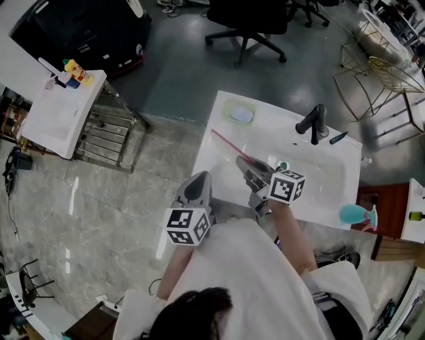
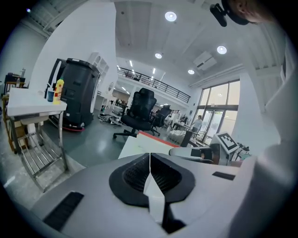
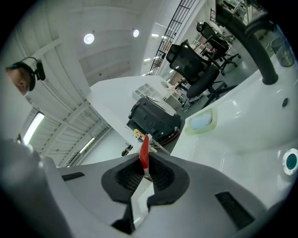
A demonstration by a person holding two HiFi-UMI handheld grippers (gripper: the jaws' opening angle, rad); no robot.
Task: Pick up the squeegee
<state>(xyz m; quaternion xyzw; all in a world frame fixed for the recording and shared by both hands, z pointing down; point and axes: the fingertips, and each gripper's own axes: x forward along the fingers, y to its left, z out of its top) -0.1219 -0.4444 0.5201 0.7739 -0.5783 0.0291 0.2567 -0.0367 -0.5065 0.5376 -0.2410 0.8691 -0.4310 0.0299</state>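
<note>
The squeegee [image 1: 226,143] shows as a thin red strip slanting over the left part of the white sink [image 1: 332,192]. My right gripper [image 1: 243,161] is shut on its near end, above the basin. In the right gripper view the red squeegee [image 3: 145,151] sticks up from between the closed pads, with the right gripper [image 3: 145,173] pointing across the sink. My left gripper [image 1: 198,178] hangs by the sink's front left edge, shut and holding nothing. In its own view the left gripper [image 2: 150,160] has its pads pressed together, with only the room beyond them.
A black faucet [image 1: 313,123] stands at the sink's back, and a soap dish [image 1: 240,114] sits at its back left corner. A teal object [image 1: 355,214] lies by the right edge. A white table with bottles [image 1: 56,113] and a metal rack [image 1: 106,133] stand to the left, and an office chair [image 1: 249,20] behind.
</note>
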